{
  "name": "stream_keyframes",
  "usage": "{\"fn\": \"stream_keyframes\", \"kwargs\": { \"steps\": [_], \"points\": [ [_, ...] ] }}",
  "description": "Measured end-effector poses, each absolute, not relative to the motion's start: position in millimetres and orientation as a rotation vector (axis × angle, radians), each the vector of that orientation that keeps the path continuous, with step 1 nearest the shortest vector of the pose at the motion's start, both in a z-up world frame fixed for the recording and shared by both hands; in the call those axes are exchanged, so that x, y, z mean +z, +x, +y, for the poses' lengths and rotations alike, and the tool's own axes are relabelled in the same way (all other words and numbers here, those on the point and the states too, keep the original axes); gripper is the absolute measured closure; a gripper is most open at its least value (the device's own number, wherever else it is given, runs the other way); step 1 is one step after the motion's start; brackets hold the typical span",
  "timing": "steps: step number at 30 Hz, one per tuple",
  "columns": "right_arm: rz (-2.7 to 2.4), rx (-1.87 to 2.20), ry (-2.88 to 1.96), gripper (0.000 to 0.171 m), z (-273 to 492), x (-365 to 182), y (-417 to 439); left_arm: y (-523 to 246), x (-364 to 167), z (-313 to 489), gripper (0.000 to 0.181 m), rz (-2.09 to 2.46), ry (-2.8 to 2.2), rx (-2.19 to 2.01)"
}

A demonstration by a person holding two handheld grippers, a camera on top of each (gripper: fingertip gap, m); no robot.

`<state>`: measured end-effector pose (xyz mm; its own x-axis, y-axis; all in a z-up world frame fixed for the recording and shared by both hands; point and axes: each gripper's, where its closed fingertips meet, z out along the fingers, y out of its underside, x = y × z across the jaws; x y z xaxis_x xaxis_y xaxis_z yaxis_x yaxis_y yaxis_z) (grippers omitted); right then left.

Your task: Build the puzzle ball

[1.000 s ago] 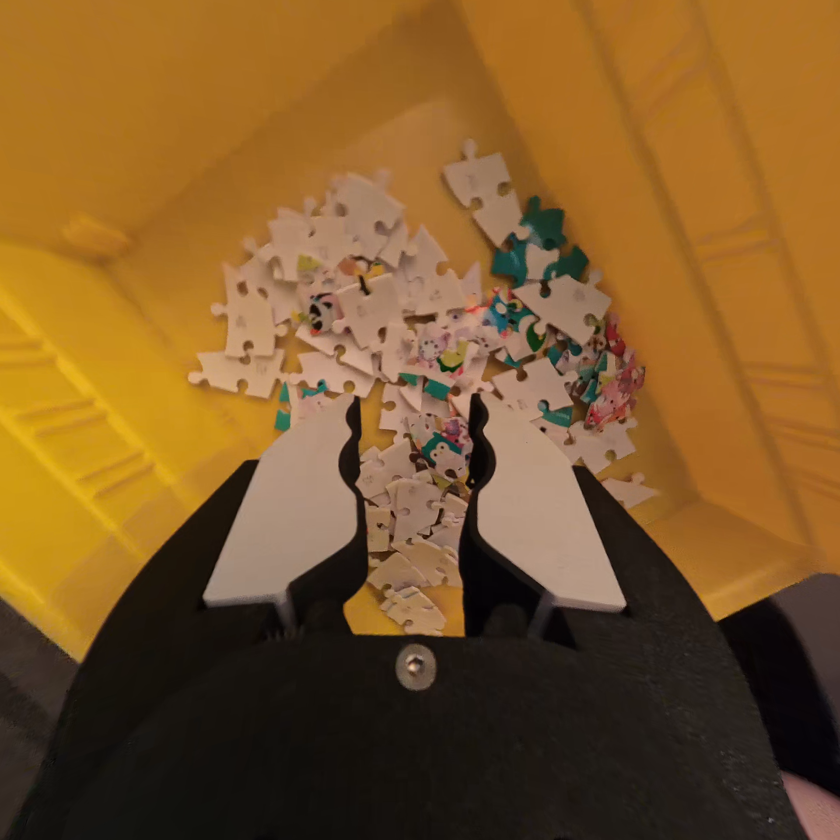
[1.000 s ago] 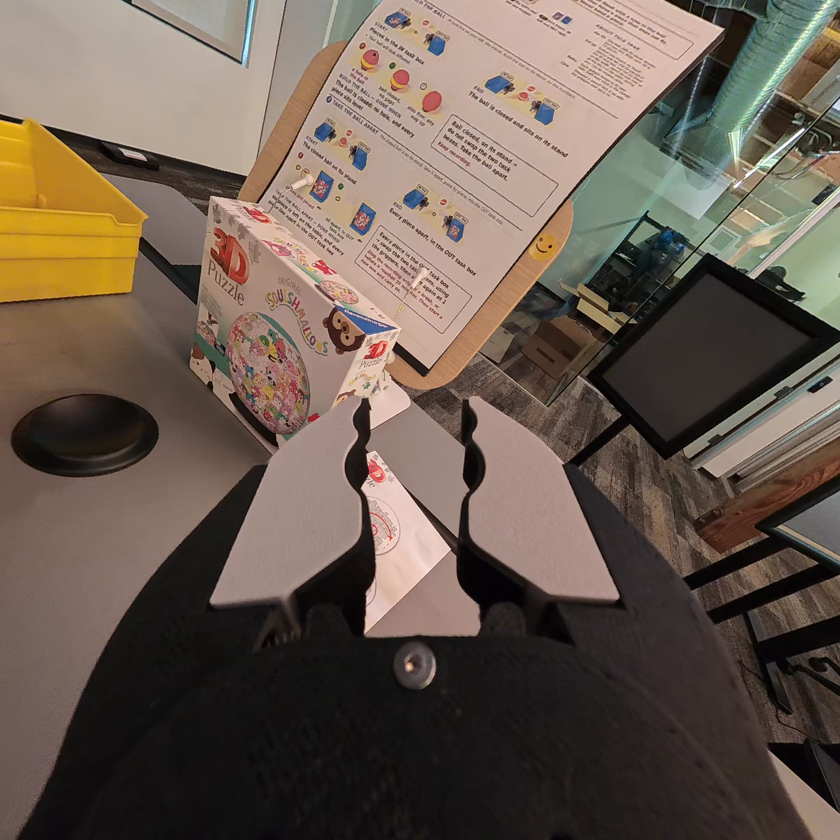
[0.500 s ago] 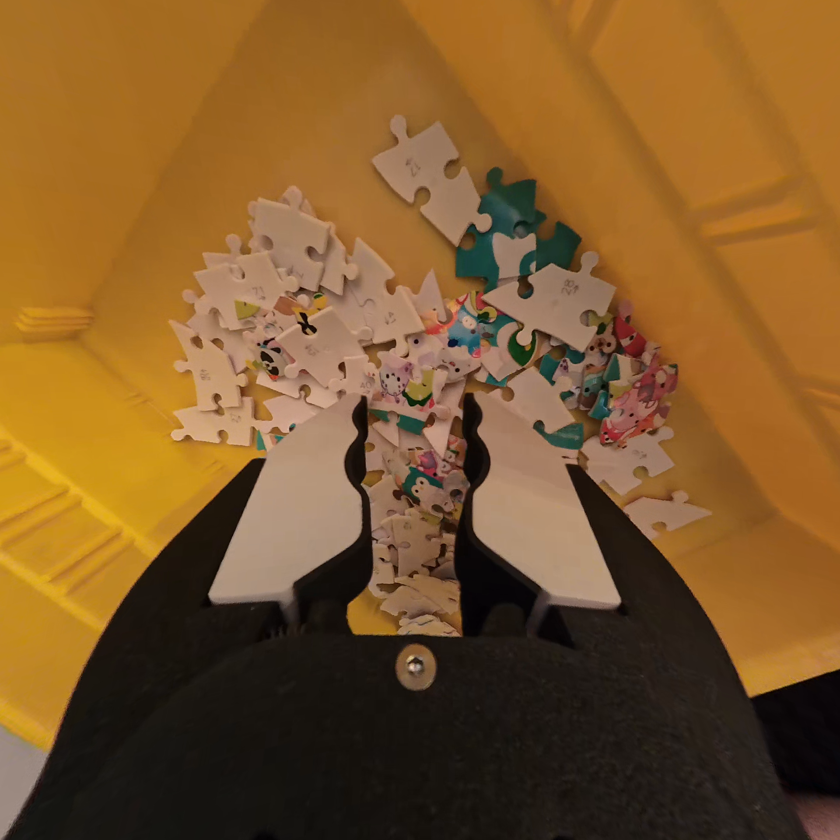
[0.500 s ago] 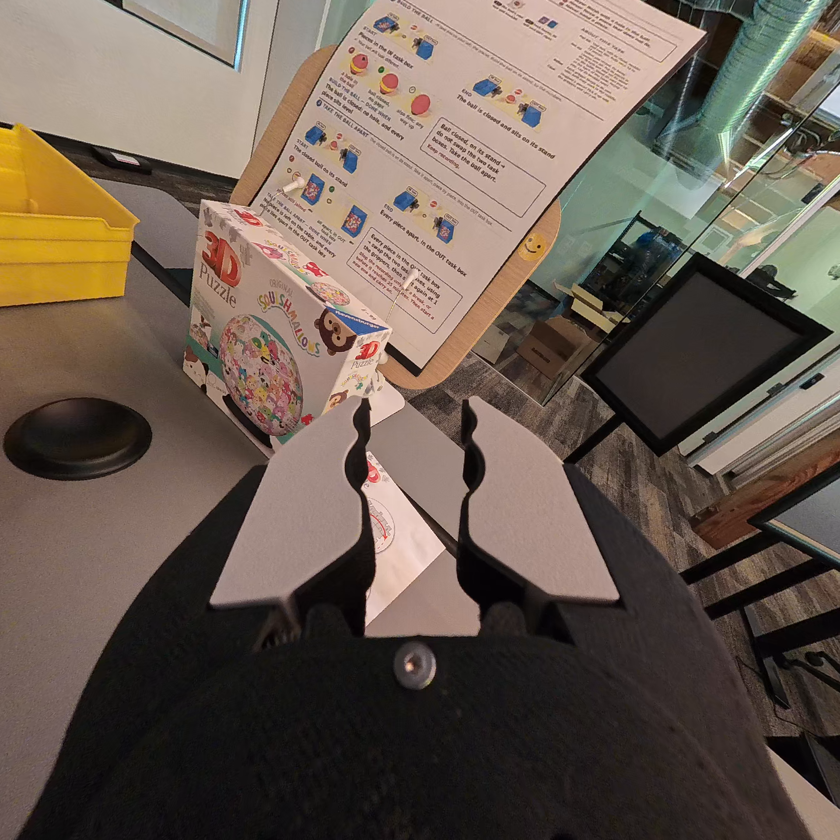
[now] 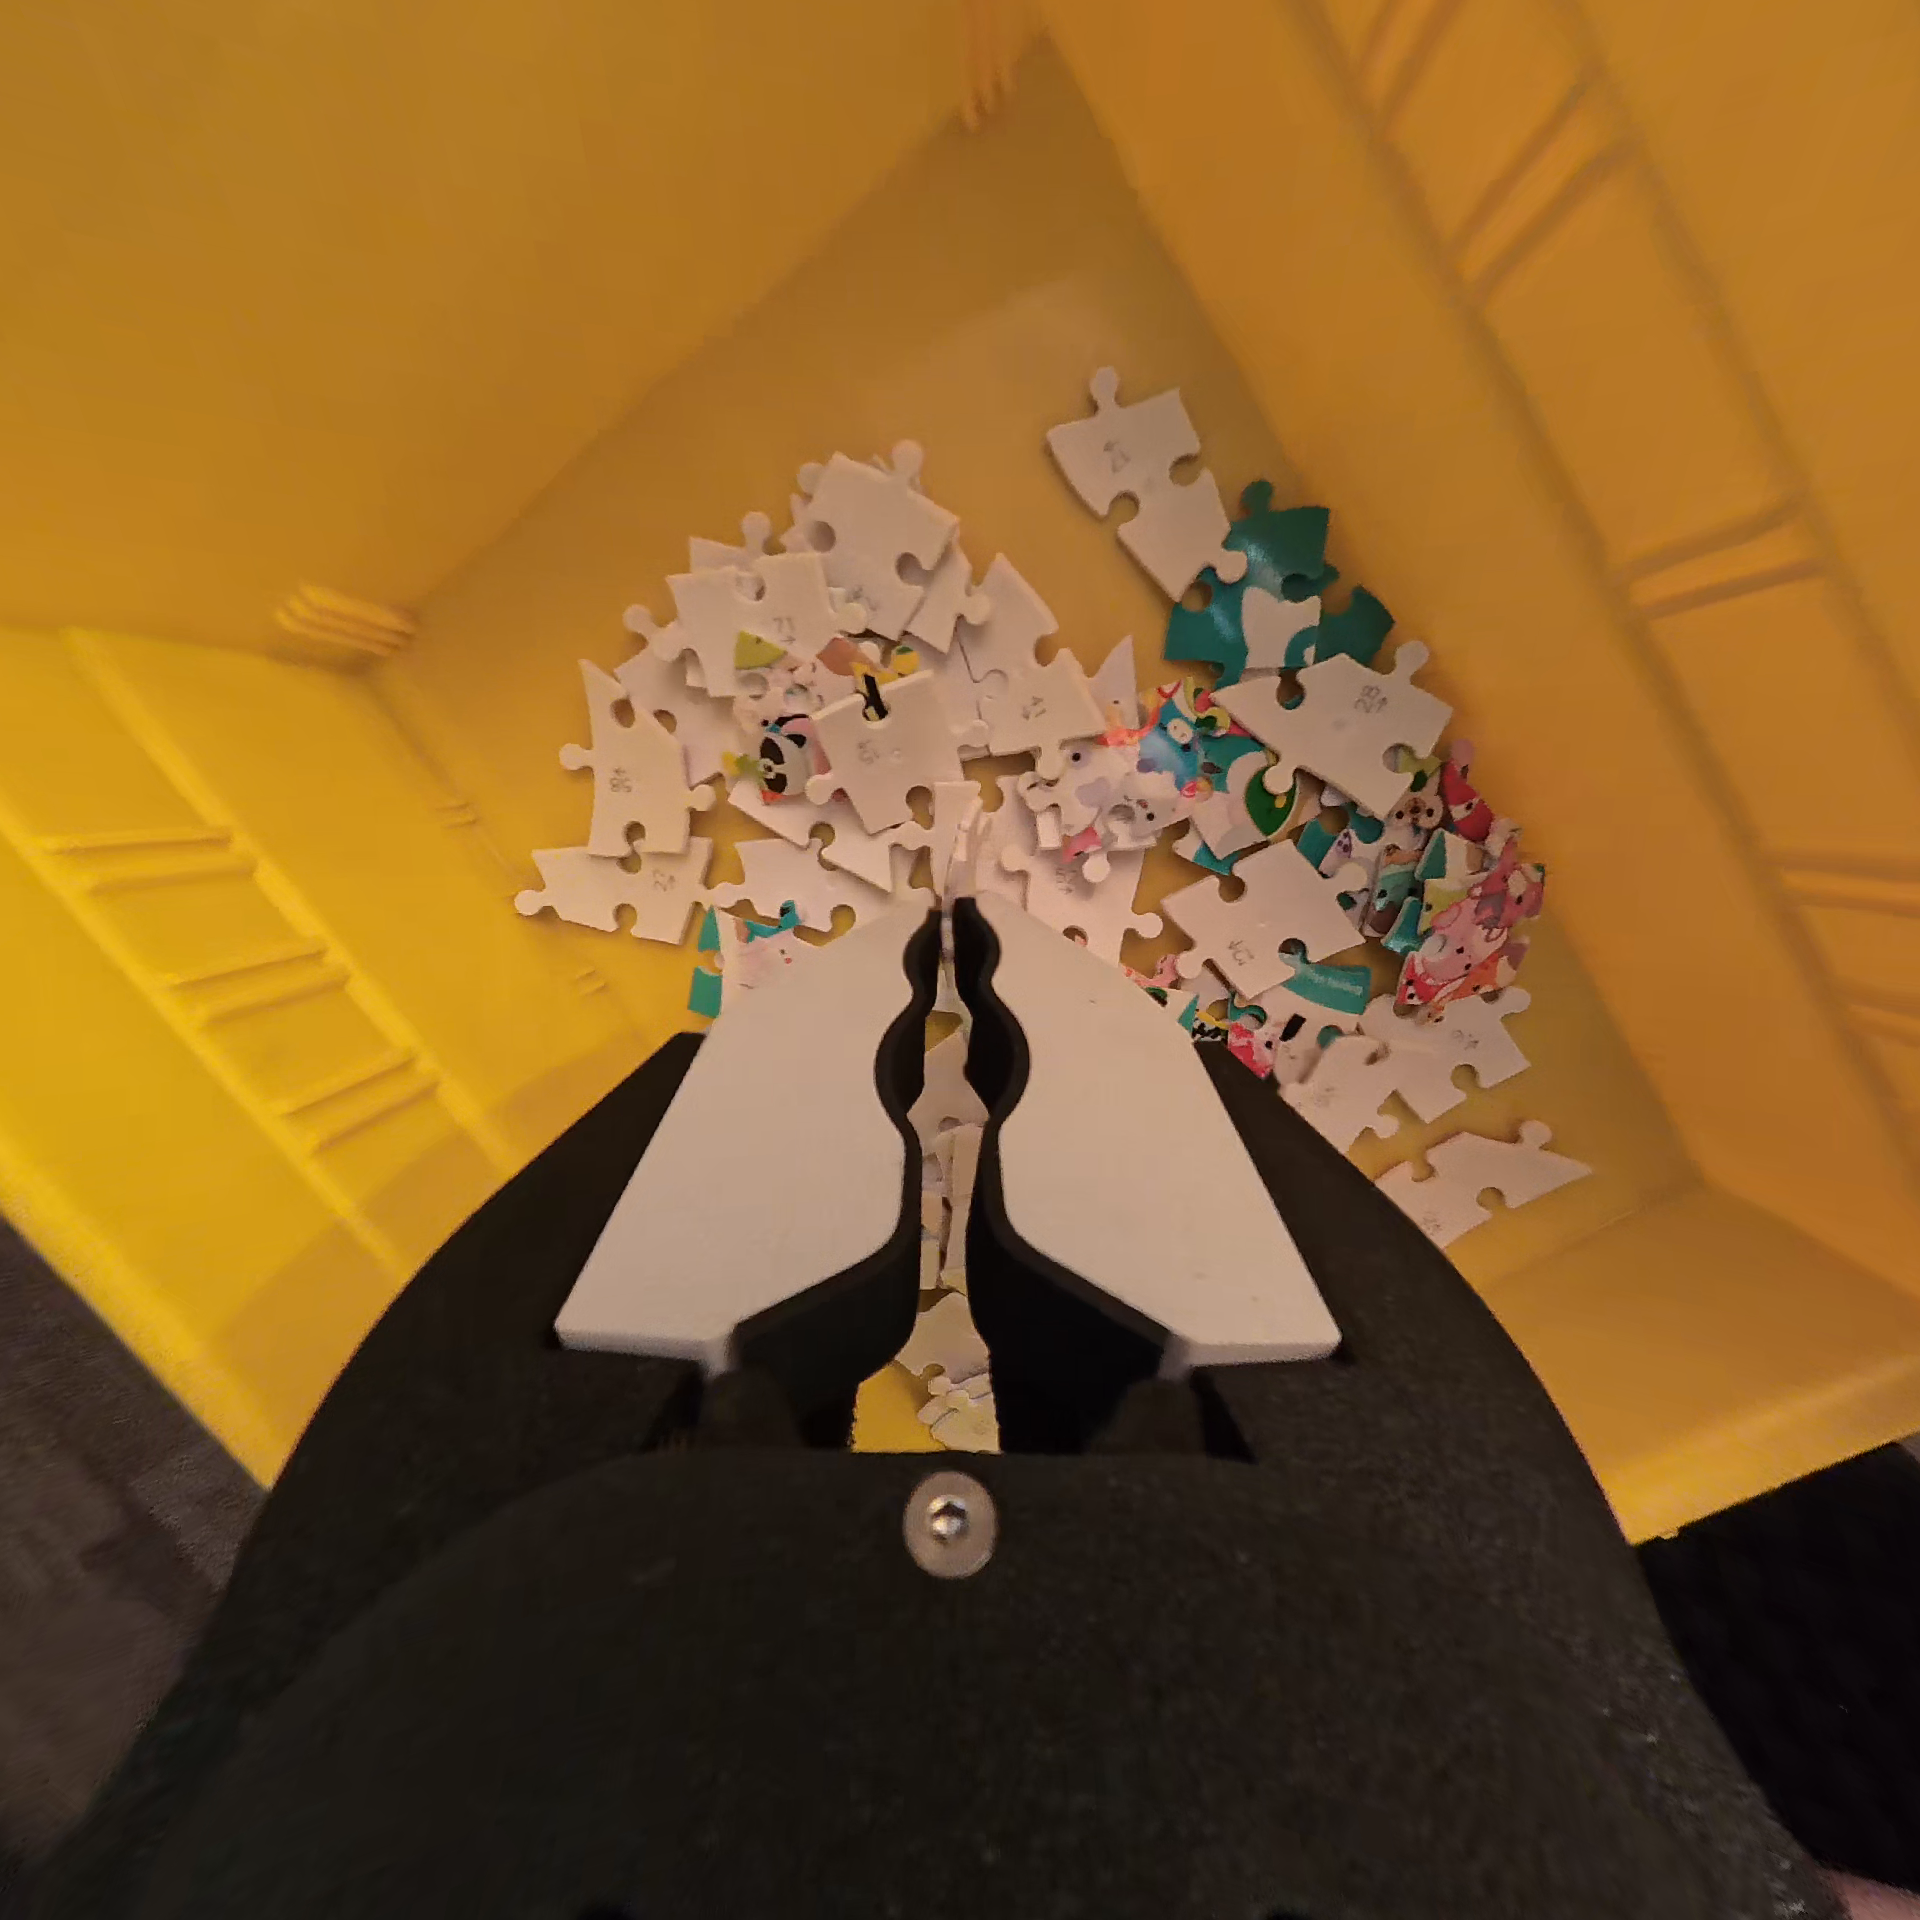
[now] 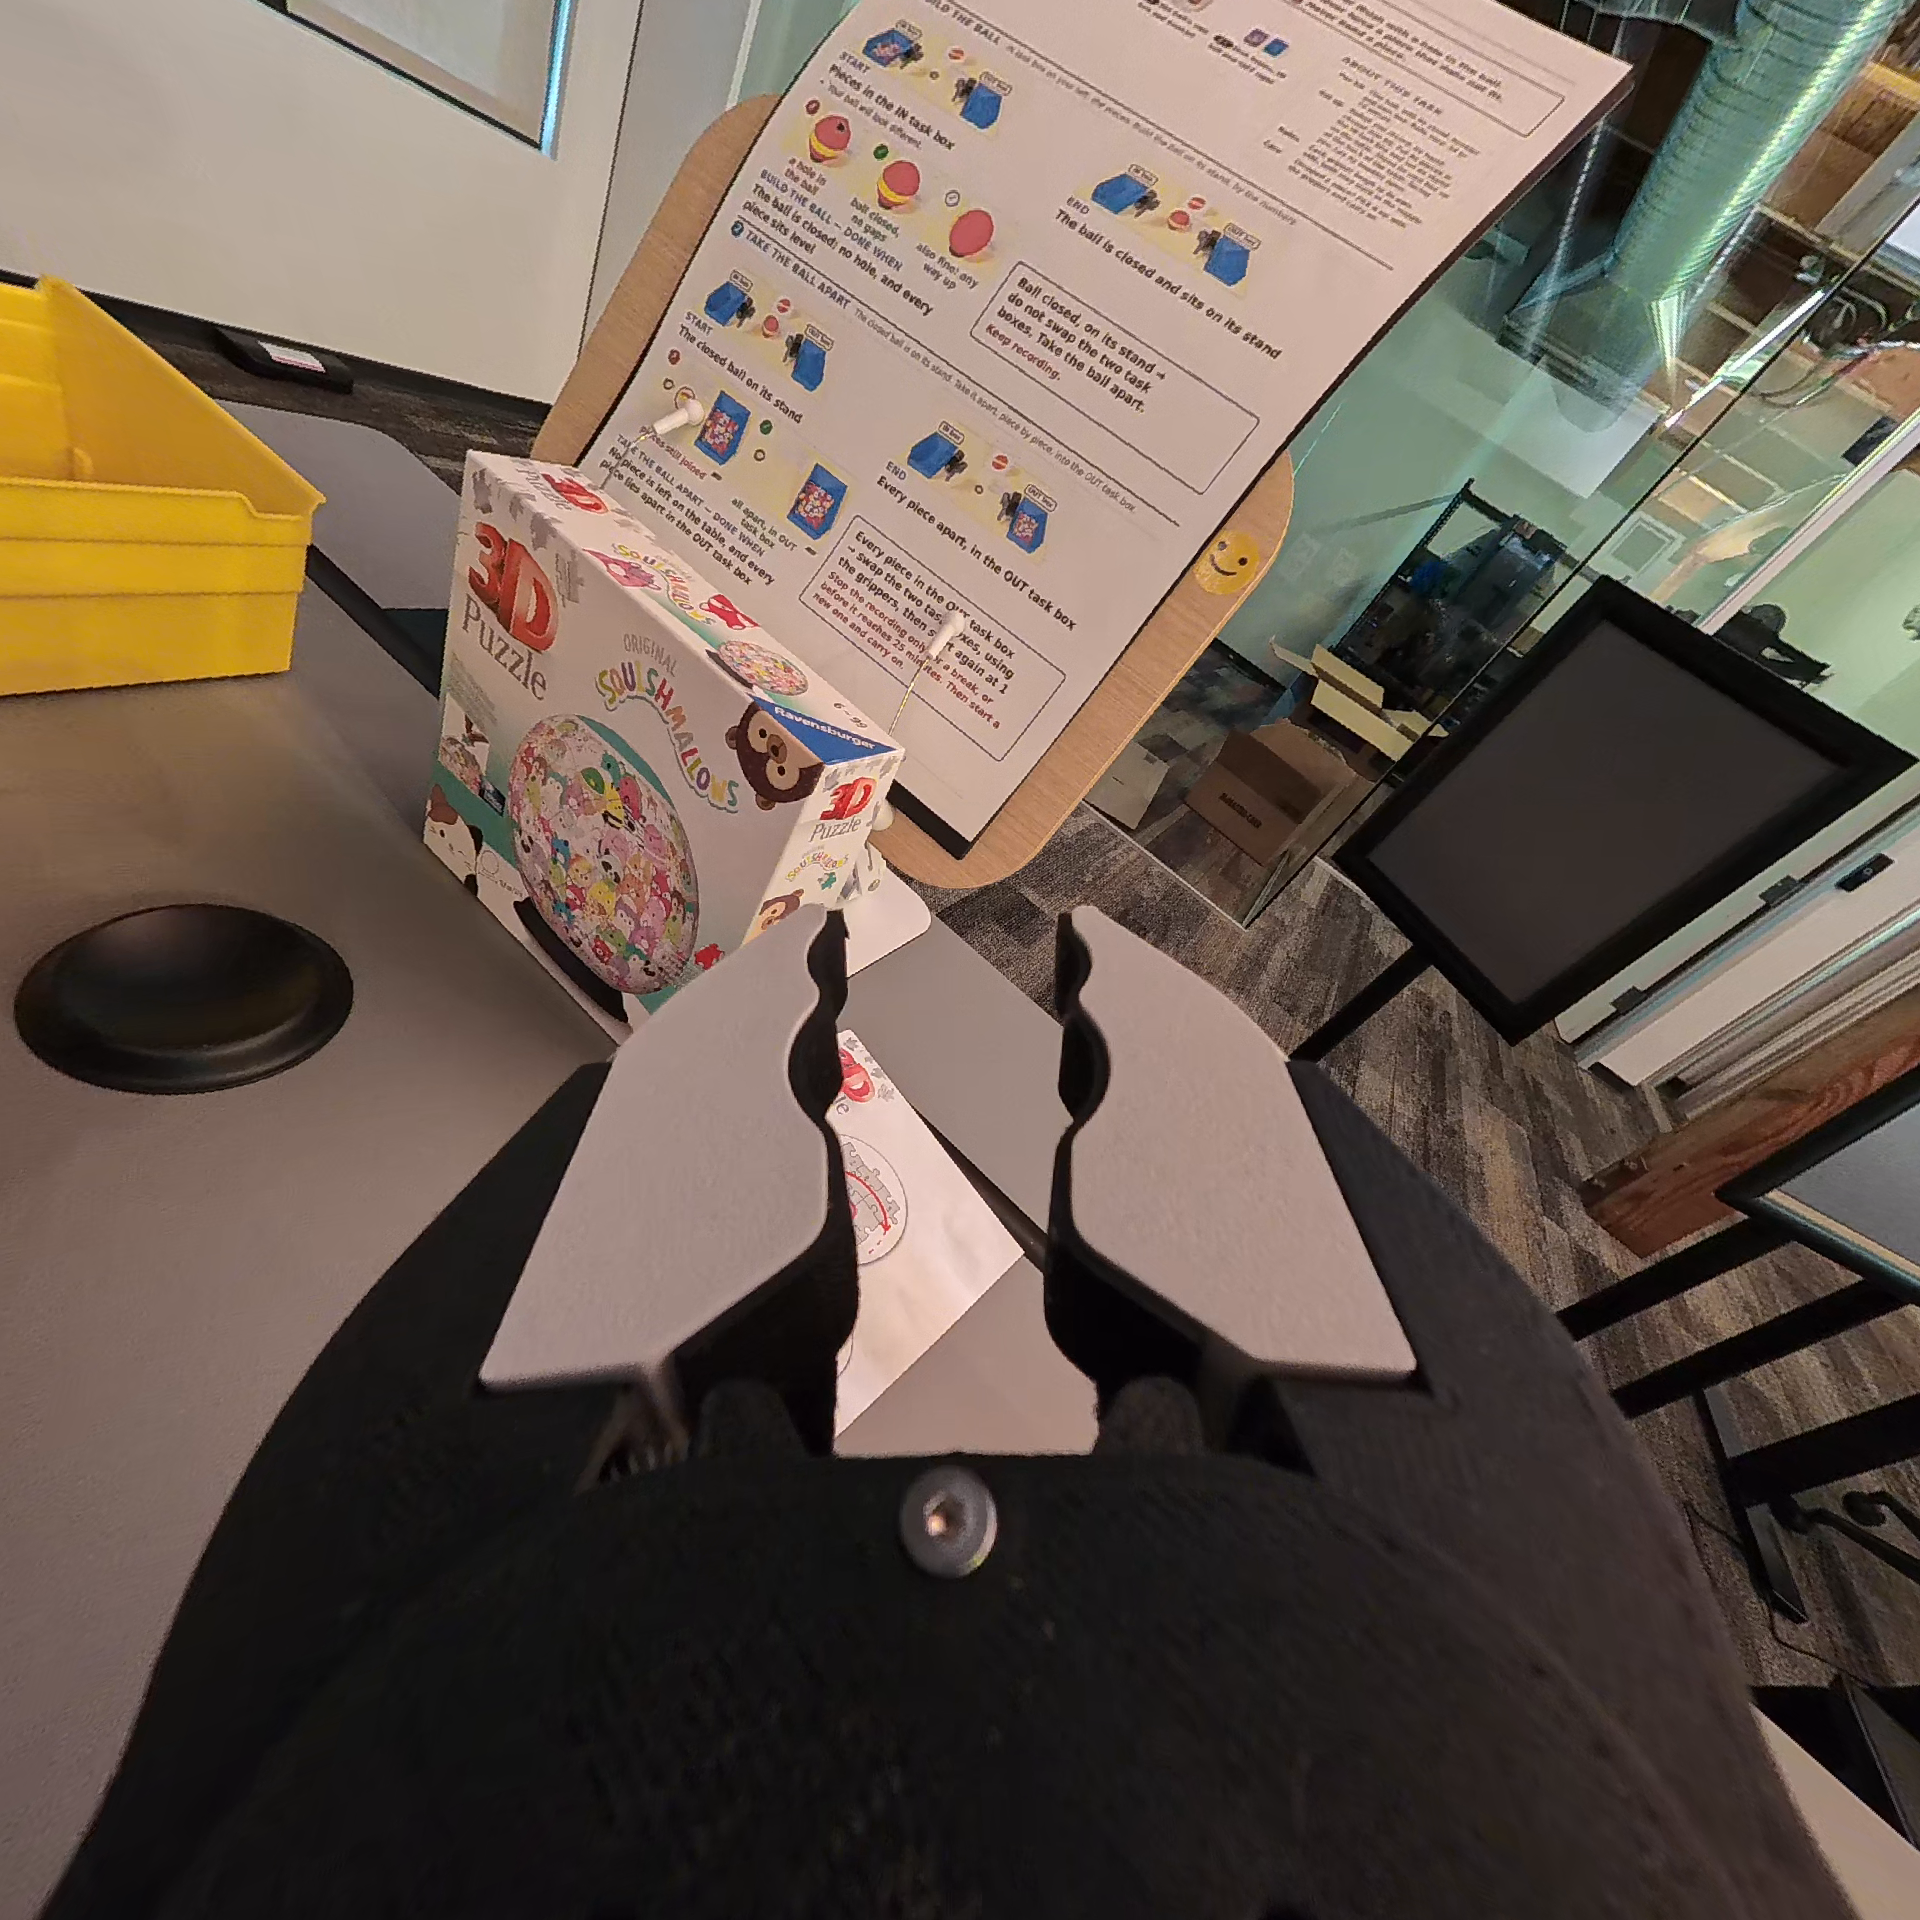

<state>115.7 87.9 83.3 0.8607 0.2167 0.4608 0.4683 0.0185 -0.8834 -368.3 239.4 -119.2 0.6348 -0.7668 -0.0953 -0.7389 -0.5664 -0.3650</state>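
In the left wrist view a pile of puzzle pieces (image 5: 1039, 790), mostly white side up with some colourful ones, lies on the floor of a yellow bin (image 5: 520, 364). My left gripper (image 5: 951, 914) is inside the bin, shut on a thin white puzzle piece (image 5: 961, 842) held edge-on at its tips, just above the pile. My right gripper (image 6: 940, 935) is open and empty above a grey table (image 6: 156, 1247), pointing at the puzzle box (image 6: 644, 769).
A black round recess (image 6: 182, 997) sits in the table at left. A yellow bin (image 6: 125, 520) stands at far left. An instruction board (image 6: 1018, 364) leans behind the box. A paper leaflet (image 6: 904, 1216) lies under my right gripper. The table edge is at right, floor beyond. The gap from one gripper's tips to the other's is roughly 55 cm.
My left gripper has closed on a puzzle piece and drawn back from the pile. The right gripper has barely moved and stays open.
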Motion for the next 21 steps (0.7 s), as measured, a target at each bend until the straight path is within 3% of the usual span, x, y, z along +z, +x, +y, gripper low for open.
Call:
{"fn": "stream_keyframes", "kwargs": {
  "steps": [14, 21],
  "points": [
    [-0.557, -0.207, -1.562, 0.132, 87.5, 84.1, 114.9, -334.2, -73.7, 217.0, 0.179, 0.891, -2.484, -0.929],
    [-0.563, -0.206, -1.566, 0.132, 88.2, 82.3, 113.4, -318.7, -79.8, 214.3, 0.179, 0.700, -2.563, -1.222]
  ]
}}
